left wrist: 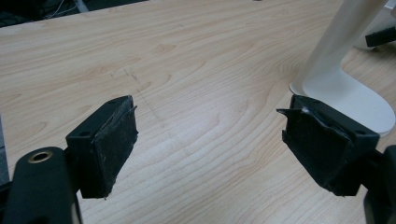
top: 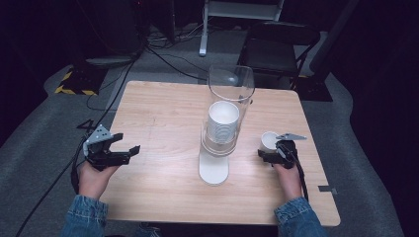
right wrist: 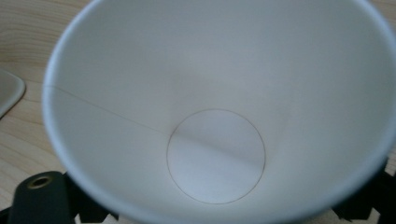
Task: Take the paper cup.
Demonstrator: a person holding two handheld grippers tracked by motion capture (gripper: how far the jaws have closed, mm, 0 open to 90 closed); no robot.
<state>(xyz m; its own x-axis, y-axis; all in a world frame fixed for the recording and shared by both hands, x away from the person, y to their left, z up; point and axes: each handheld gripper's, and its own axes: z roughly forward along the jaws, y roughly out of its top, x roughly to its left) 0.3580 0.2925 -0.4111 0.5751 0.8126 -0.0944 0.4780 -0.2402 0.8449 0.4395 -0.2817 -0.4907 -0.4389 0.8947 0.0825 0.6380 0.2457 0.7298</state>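
Note:
A clear cup dispenser (top: 225,113) on a white stand (top: 213,170) holds a stack of white paper cups (top: 222,118) at the table's middle. My right gripper (top: 272,150) is shut on a single white paper cup (top: 269,140) at the right side of the table; the right gripper view looks straight into that cup (right wrist: 215,140), tilted toward the camera. My left gripper (top: 123,143) rests near the left edge, open, with nothing between its pads (left wrist: 109,144). The white stand base (left wrist: 355,98) lies just beyond its right jaw.
The wooden table (top: 163,113) has bare room on its left half and at the back. A black folding chair (top: 279,49) and cables on the grey floor lie behind the table. A person's hands in denim sleeves (top: 84,215) hold the grippers.

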